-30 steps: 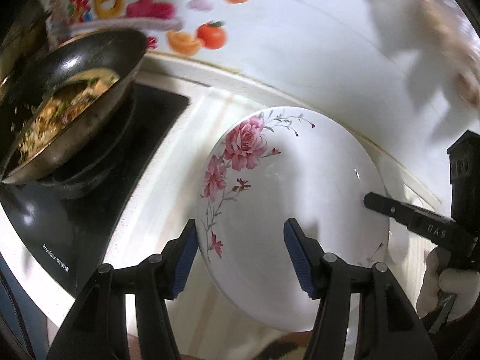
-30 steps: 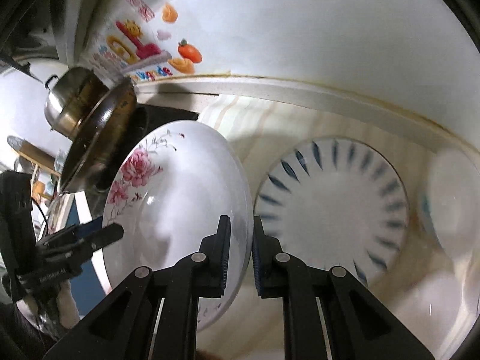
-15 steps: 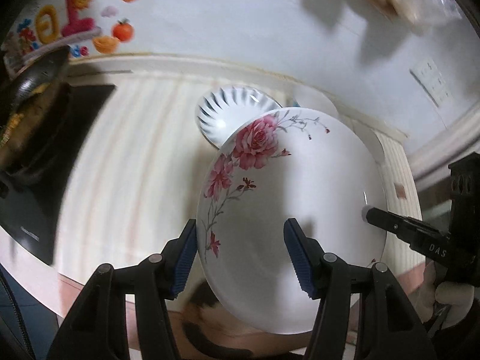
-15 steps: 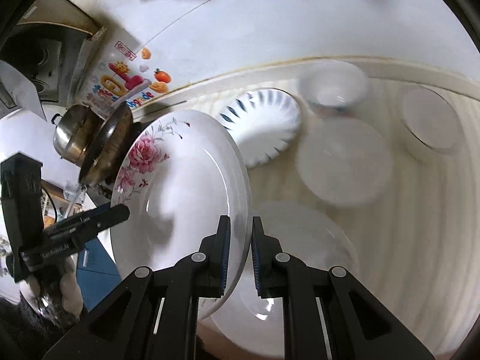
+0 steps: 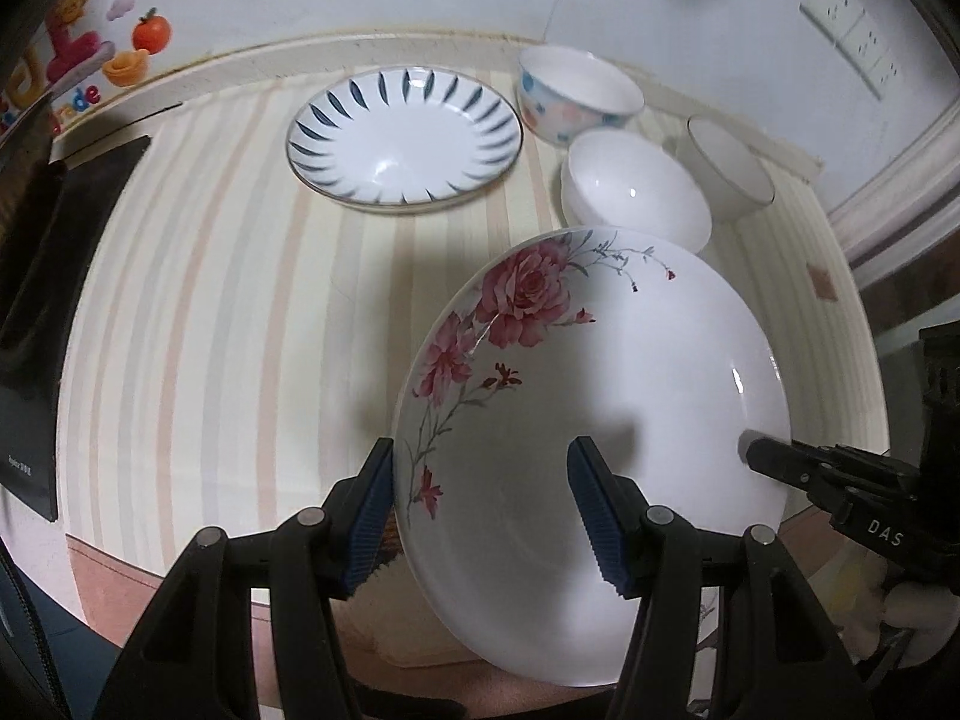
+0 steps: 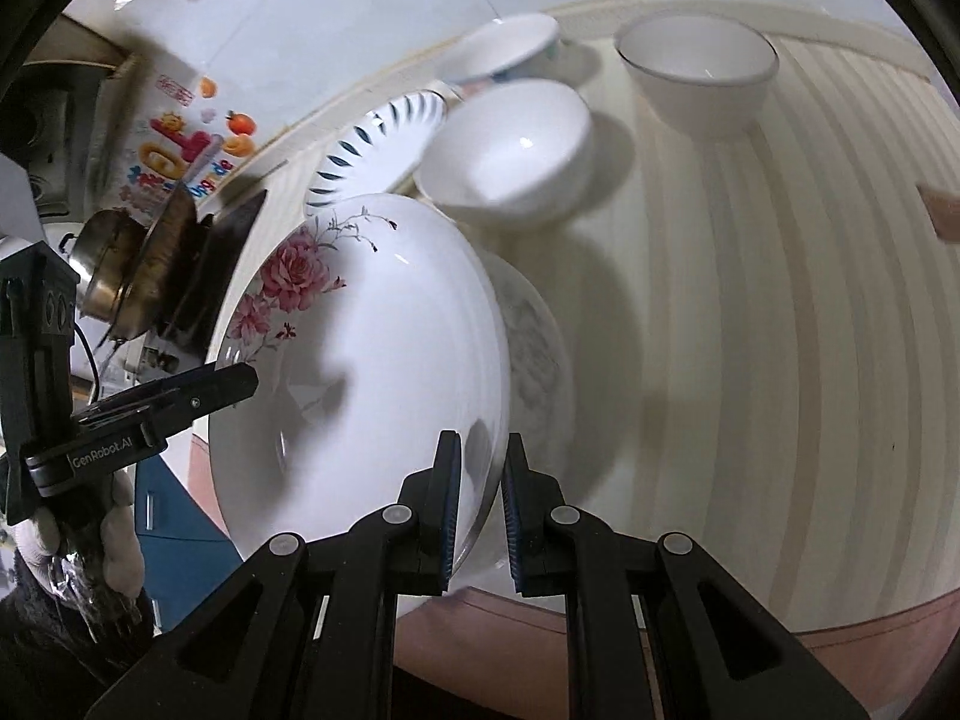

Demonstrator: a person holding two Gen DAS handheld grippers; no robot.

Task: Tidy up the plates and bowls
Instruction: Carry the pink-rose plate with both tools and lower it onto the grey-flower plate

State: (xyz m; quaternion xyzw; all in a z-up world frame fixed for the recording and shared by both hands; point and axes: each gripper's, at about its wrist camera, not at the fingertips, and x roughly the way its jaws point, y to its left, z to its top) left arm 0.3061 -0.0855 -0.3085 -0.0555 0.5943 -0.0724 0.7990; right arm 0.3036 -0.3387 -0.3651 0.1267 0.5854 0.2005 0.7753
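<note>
I have the rose plate [image 5: 600, 408] up off the striped counter [image 5: 210, 300], tilted, and carried between both tools. My right gripper [image 6: 480, 468] is clamped hard on the plate's near rim, one pad on the inner face and one on the underside. My left gripper [image 5: 483, 510] stands part-way apart with the plate's rim running between its blue pads; the left pad sits right against the edge by the small red bloom, but the right pad looks clear of the white surface, so I cannot say whether this one is truly gripping or only bracketing the rim. In the left wrist view the right tool's black finger reaches onto the plate's far right edge. Taking the rose plate as my mark: beyond it, toward the wall and to the left, lies the blue-petal plate [image 5: 405, 141], flat on the counter and well apart. Just behind the rose plate's top edge sits the plain white bowl [image 5: 636, 192], near it but not touching as far as I can see. Past that bowl, by the wall, stands the dotted bowl [image 5: 576, 93], and to its right the grey-rimmed bowl [image 5: 729, 168]. In the right wrist view another pale plate [image 6: 534, 342] with a faint grey pattern lies on the counter directly under the rose plate's right side.
</note>
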